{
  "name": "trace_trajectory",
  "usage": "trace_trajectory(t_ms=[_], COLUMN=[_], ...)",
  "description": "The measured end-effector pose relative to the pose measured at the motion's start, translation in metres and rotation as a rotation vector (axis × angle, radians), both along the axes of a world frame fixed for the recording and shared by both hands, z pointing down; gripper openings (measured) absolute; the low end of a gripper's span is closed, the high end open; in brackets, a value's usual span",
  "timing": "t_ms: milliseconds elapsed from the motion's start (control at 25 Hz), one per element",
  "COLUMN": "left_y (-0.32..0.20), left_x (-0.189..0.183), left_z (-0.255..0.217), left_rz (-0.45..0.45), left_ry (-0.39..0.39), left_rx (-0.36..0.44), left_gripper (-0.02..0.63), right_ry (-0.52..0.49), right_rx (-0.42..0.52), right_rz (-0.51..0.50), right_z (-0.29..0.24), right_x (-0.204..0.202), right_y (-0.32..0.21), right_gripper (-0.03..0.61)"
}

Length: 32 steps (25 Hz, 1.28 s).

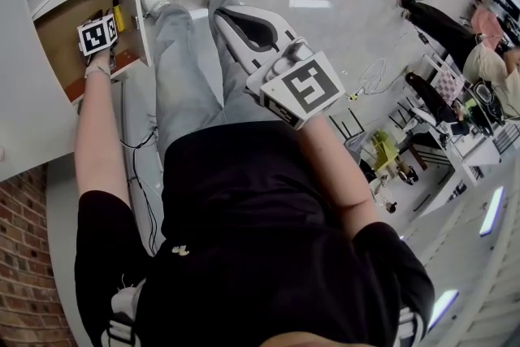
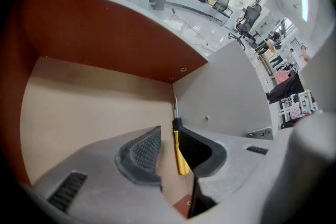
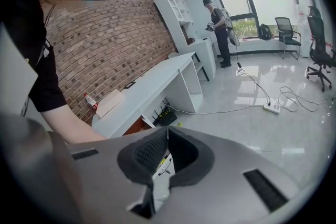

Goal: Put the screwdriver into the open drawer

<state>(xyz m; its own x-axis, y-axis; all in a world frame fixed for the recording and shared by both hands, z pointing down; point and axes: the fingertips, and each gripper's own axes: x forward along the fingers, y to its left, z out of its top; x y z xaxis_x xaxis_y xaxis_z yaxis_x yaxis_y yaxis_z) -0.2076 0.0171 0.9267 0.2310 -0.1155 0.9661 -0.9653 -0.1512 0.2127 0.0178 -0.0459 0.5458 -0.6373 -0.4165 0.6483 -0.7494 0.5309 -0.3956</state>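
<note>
In the head view we count one open drawer at the upper left, pulled out of a white desk. One screwdriver lies inside it. Its yellow handle sits close along the drawer's right wall, and its long axis runs parallel to that wall. The left gripper reaches down into the drawer just beside the screwdriver. The right gripper hangs well apart from the drawer, above the person's legs, with its jaws pointing toward the floor.

In the left gripper view we see the left gripper with its jaws spread apart over the tan floor of the drawer. The screwdriver lies flat on that floor, free of any clamp, right against the inner face of the right-hand jaw. Its yellow handle is nearer the camera. Its thin shaft points away toward the back corner, where the brown back wall meets the grey side wall.

In the right gripper view we find the right gripper pressed closed, its tips meeting with nothing between them.
</note>
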Motion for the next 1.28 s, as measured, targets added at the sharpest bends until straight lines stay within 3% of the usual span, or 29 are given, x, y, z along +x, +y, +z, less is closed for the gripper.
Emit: trace_trajectory(t_ms=[400, 480, 640, 1280], left_y=[-0.02, -0.02, -0.021, -0.024], left_x=[0.004, 0.004, 0.009, 0.041], left_z=[-0.069, -0.086, -0.125, -0.347], left_rz=[0.034, 0.032, 0.031, 0.004], left_ry=[-0.033, -0.048, -0.052, 0.014], left_rx=[0.067, 0.069, 0.093, 0.512], left_gripper=[0.084, 0.016, 0.005, 0.003], right_ry=[-0.038, -0.043, -0.055, -0.12], right_rx=[0.093, 0.113, 0.155, 0.273], right_rz=[-0.045, -0.053, -0.061, -0.179], right_z=[-0.041, -0.05, -0.07, -0.128], right_x=[-0.006, -0.006, -0.006, -0.008], right_y=[-0.005, -0.006, -0.01, 0.002], right_gripper=[0.011, 0.011, 0.011, 0.011])
